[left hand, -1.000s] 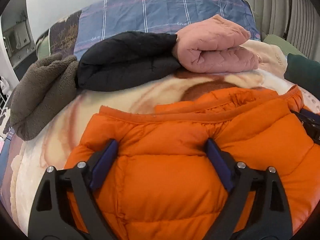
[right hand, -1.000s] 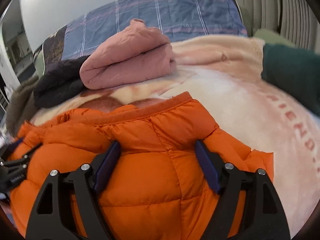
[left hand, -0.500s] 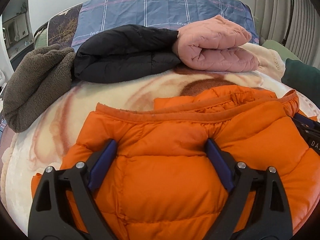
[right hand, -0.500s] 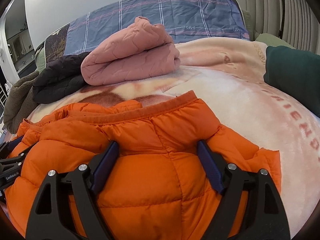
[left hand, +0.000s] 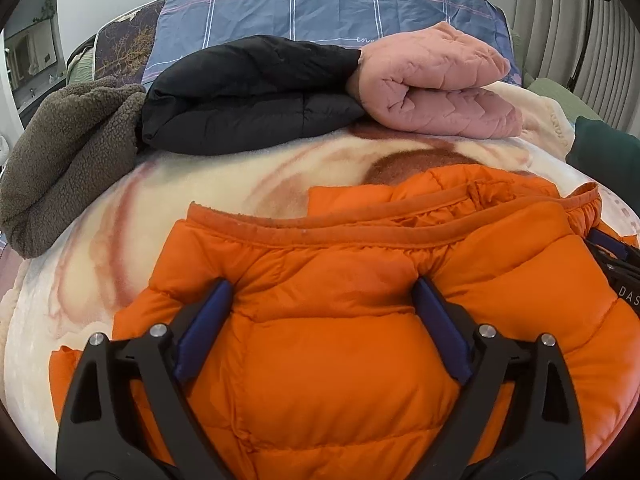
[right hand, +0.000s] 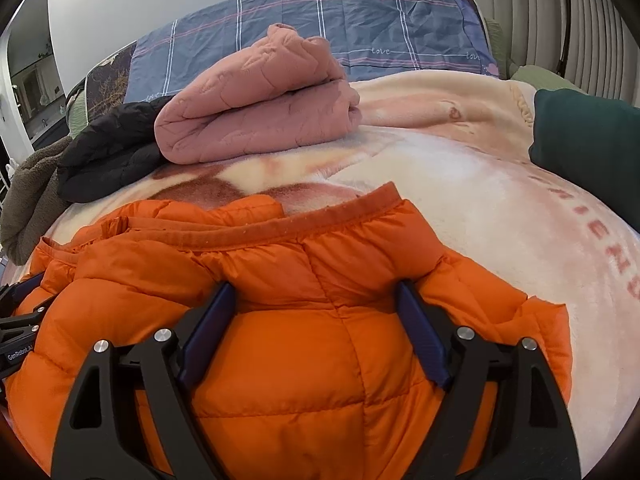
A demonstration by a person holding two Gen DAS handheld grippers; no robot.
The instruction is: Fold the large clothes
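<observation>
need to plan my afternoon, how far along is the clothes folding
Looks done: a pink quilted jacket and a black jacket lie folded at the back of the bed, beside a brown fleece that sits more loosely. In hand: the orange puffer jacket, doubled over, with the left gripper and right gripper wide open, fingers sunk into it. Left: finishing it; a dark green item may follow.
</observation>
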